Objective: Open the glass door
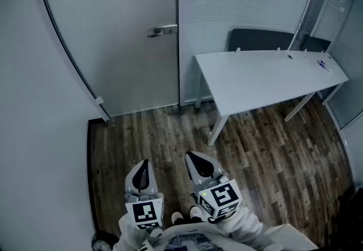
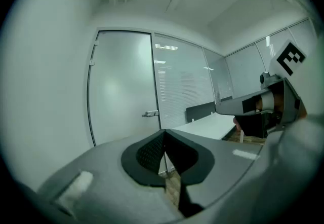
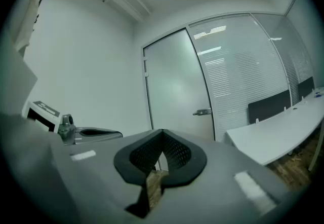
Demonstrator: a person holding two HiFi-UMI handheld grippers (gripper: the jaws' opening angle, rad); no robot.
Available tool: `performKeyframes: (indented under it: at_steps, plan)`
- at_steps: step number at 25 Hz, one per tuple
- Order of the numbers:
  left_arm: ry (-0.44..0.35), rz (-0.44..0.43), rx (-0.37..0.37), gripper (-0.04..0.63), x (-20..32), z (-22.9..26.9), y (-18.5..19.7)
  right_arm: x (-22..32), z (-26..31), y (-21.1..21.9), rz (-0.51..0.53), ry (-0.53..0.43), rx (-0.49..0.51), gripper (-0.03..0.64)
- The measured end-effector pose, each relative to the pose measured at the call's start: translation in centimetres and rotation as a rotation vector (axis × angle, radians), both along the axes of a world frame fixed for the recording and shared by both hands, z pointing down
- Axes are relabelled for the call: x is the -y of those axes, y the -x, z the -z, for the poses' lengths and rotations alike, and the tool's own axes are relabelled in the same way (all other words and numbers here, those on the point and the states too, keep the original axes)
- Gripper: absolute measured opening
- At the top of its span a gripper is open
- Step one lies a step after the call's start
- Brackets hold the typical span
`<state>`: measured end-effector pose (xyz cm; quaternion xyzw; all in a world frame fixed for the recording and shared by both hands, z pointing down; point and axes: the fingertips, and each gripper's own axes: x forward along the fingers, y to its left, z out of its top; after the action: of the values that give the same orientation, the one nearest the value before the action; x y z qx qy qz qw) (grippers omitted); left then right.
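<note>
Glass door [image 1: 122, 45] stood shut ahead of me, lever handle [image 1: 163, 30] at its right edge (next to the frosted partition [image 1: 244, 0]). I held both grippers low, well apart from it: left tongs [image 1: 142, 169] and right tongs [image 1: 199, 160] closed, empty. White bench [image 1: 266, 76] sat to the right.

You hold your left gripper [image 1: 143, 175] and right gripper [image 1: 202, 166] low and side by side, both pointing forward. Each pair of jaws is closed tip to tip, gripping nothing. Your sleeves [image 1: 245, 225], seemingly pale, show just behind them
</note>
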<state>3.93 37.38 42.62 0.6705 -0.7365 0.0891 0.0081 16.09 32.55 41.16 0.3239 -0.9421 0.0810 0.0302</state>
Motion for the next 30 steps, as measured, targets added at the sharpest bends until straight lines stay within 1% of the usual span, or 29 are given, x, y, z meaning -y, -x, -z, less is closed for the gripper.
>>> performKeyframes:
  at_steps: [4,10,14,17,21,24,26,30]
  plan:
    - [0.000,0.000,-0.002,0.005,-0.6,0.2,0.3,-0.7,0.2,0.2,0.002,0.004,0.001,0.003]
    - [0.005,-0.002,0.017,0.005,-0.4,0.2,-0.4,-0.6,0.0,-0.5,0.012,0.009,0.007,0.003]
    - [0.023,0.011,0.026,0.005,-0.2,-0.3,-0.8,0.2,-0.4,-1.8,0.012,0.033,0.032,0.005]
    - [0.024,0.032,0.031,0.005,0.2,-0.3,-1.2,0.9,-0.4,-3.2,0.003,0.031,0.048,0.005]
    - [0.004,0.047,0.044,0.005,1.1,0.1,-2.3,2.0,-0.8,-4.9,0.002,0.019,0.032,0.005]
    - [0.005,0.042,0.048,0.005,1.9,0.0,-3.1,2.9,-1.4,-5.6,-0.002,0.042,0.033,0.005]
    - [0.008,0.035,0.047,0.005,2.5,-0.1,-3.1,3.4,-1.5,-5.5,-0.001,0.045,0.032,0.005]
    - [0.008,0.035,0.039,0.005,4.3,-0.7,-1.8,5.0,-2.1,-4.0,0.003,0.055,0.026,0.005]
